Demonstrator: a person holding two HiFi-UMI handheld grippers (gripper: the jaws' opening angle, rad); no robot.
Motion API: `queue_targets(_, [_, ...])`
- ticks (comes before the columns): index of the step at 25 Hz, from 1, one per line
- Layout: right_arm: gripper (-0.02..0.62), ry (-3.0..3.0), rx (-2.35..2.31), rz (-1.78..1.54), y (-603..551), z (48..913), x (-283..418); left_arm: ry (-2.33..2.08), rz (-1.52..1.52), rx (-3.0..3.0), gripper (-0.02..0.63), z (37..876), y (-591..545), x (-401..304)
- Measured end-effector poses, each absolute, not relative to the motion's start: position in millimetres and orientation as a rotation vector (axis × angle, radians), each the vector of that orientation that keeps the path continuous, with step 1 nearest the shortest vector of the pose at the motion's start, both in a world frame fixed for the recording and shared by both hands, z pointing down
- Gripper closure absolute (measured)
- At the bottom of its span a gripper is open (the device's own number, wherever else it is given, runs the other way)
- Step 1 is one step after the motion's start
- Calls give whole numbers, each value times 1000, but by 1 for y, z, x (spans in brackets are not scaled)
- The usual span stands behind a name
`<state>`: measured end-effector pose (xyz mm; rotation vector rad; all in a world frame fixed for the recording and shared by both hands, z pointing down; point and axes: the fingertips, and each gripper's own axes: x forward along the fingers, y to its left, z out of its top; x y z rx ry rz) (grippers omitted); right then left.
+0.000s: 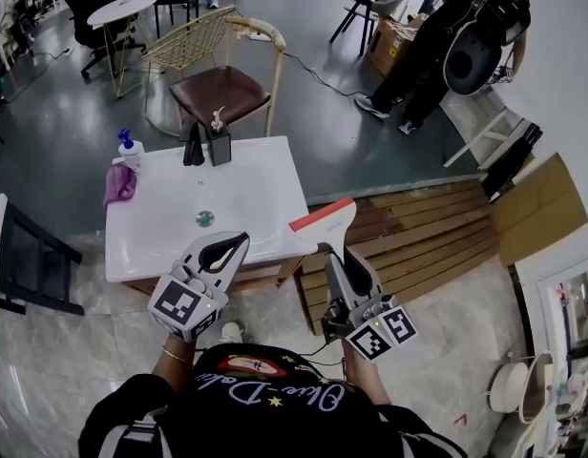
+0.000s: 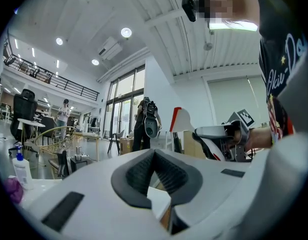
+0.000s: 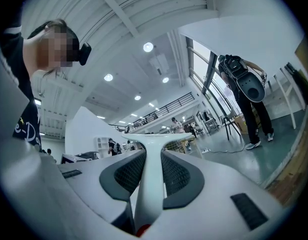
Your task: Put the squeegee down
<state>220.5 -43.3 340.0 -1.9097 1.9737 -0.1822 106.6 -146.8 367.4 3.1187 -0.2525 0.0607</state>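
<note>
The head view looks steeply down onto the tabletop (image 1: 256, 189). Both gripper views sit close behind their jaws, facing level; all share the standing person (image 2: 146, 121).

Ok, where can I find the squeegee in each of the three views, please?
Head view: the squeegee is right of centre, held by the right gripper.
Left gripper view: the squeegee is right of centre, white with a red edge.
Right gripper view: the squeegee is at bottom centre, its handle between the fingers.
Shared landmark: the standing person in black.
</note>
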Motion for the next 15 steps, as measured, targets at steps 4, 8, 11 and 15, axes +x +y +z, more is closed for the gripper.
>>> queue_targets(4, [495, 1976, -1912, -188, -53, 341, 218, -259, 76, 3106, 591, 369, -157, 103])
queue_targets(8, [495, 1973, -1920, -193, -62, 342, 215, -258, 81, 3105, 592, 369, -167, 99])
queue_targets(11, [495, 1968, -1931, -198, -68, 343, 214, -252, 81, 3108, 591, 370, -175, 97])
queue_targets(15, [495, 1960, -1947, -206, -75, 347, 211, -247, 76, 3105, 592, 374, -185, 93])
